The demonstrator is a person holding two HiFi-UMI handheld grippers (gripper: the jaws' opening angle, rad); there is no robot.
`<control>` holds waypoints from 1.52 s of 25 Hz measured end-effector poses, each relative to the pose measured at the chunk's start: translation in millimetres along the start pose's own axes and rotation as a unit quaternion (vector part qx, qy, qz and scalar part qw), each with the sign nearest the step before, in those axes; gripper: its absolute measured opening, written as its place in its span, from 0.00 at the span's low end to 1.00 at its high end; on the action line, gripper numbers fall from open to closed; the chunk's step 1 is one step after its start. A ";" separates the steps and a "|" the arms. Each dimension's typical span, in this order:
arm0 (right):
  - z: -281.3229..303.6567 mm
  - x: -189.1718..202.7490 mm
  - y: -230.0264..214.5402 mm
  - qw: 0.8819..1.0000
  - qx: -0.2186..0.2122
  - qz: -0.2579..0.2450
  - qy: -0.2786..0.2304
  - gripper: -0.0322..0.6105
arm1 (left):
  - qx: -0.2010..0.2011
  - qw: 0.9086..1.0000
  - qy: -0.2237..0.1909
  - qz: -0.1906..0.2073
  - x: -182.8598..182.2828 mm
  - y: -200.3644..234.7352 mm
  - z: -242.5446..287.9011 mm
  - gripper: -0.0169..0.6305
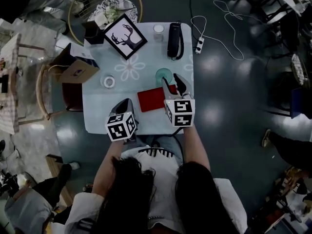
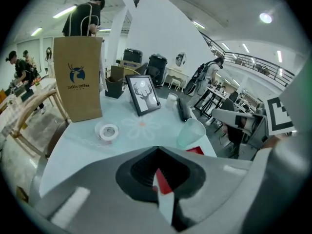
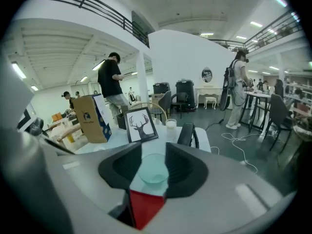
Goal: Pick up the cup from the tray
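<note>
One square counter (image 1: 97, 106) in a pale cloth with a flower print is filling the middle of the head view, and a person is sitting at its near edge. Standing upright at the left edge is a brown paper bag (image 1: 73, 69), and a framed deer picture (image 1: 125, 36) is leaning near the far edge, left of centre. A long black case (image 1: 175, 39) is lying by the far right corner. A flat red tray (image 1: 150, 100) is lying towards the near edge, right of centre. The right gripper (image 1: 174, 84) is hovering over the tray's right side with its jaws standing apart, pointing at the cup and gripping nothing. The left gripper (image 1: 127, 103) is hanging over the near edge just left of the tray, its jaws drawn almost together with only a sliver between them, holding nothing. The pale green cup (image 1: 164, 75) is standing upright at the tray's far right corner; whether its base is on the tray or just past it is unclear. A tape roll (image 1: 109, 82) is lying towards the left edge, well apart from the cup, and a small white jar (image 1: 158, 29) is sitting at the far edge beside the case.
</note>
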State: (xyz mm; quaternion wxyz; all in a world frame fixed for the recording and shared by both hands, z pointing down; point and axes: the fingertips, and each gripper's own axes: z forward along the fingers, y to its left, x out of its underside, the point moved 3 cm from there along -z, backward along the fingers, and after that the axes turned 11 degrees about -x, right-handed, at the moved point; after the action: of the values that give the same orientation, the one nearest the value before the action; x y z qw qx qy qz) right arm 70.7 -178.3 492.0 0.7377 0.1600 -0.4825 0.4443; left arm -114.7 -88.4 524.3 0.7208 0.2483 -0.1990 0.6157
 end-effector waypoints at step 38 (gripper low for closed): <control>-51.8 58.2 46.8 0.994 0.046 0.070 0.070 0.09 | 0.083 0.990 -0.102 0.048 -18.7 -42.0 -28.6 0.03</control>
State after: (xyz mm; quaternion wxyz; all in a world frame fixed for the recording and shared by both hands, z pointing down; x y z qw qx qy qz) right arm 70.5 -88.8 507.6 0.7289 0.1280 -0.4184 0.5265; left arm -76.8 -90.8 485.7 0.6436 0.3589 -0.2309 0.6353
